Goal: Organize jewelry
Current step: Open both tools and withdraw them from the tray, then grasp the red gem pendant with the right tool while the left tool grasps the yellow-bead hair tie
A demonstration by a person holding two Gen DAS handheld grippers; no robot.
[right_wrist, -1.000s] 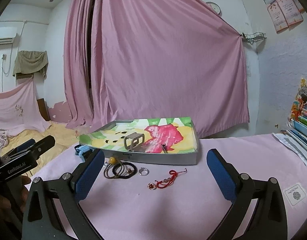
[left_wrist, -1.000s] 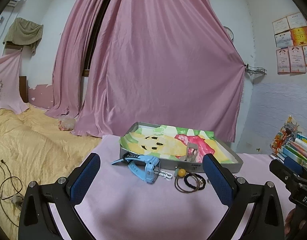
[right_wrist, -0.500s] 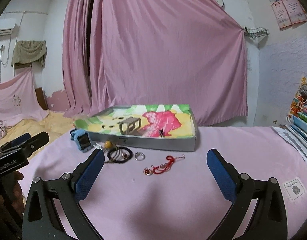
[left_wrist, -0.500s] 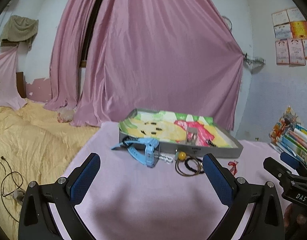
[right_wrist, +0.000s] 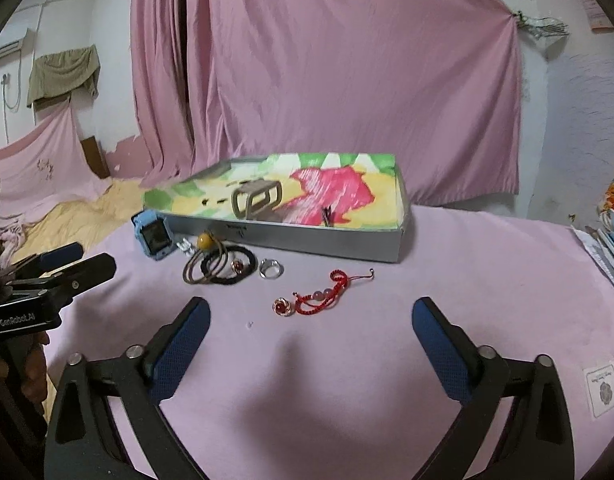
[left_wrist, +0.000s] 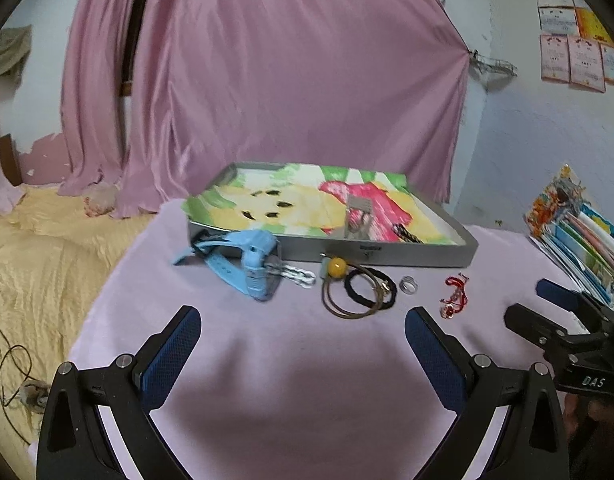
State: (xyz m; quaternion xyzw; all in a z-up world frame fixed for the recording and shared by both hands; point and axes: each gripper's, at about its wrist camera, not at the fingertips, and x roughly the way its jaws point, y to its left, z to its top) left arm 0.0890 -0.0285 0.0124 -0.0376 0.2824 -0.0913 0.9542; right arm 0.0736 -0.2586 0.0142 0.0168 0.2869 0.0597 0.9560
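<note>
A grey tray [left_wrist: 391,251] [right_wrist: 319,240] lined with a colourful drawing lies on the pink cloth; a tan clip [right_wrist: 255,199] and a small dark piece rest inside. In front of it lie a blue watch [left_wrist: 251,264] [right_wrist: 151,240], a white chain [left_wrist: 297,274], brown and black hair ties with a yellow bead [left_wrist: 357,286] [right_wrist: 217,264], a silver ring [left_wrist: 408,284] [right_wrist: 271,269] and a red cord bracelet [left_wrist: 454,292] [right_wrist: 321,294]. My left gripper [left_wrist: 303,346] is open, short of the watch and ties. My right gripper [right_wrist: 311,330] is open, just short of the bracelet.
Pink curtains hang behind the table. A yellow bedspread [left_wrist: 39,264] with a cable lies to the left. Stacked books [left_wrist: 583,236] stand at the right edge. A small white card [right_wrist: 603,388] lies on the cloth at the right.
Both grippers have tilted down and moved in toward the jewelry, which now sits closer and lower in both views. Nothing was taken hold of.
</note>
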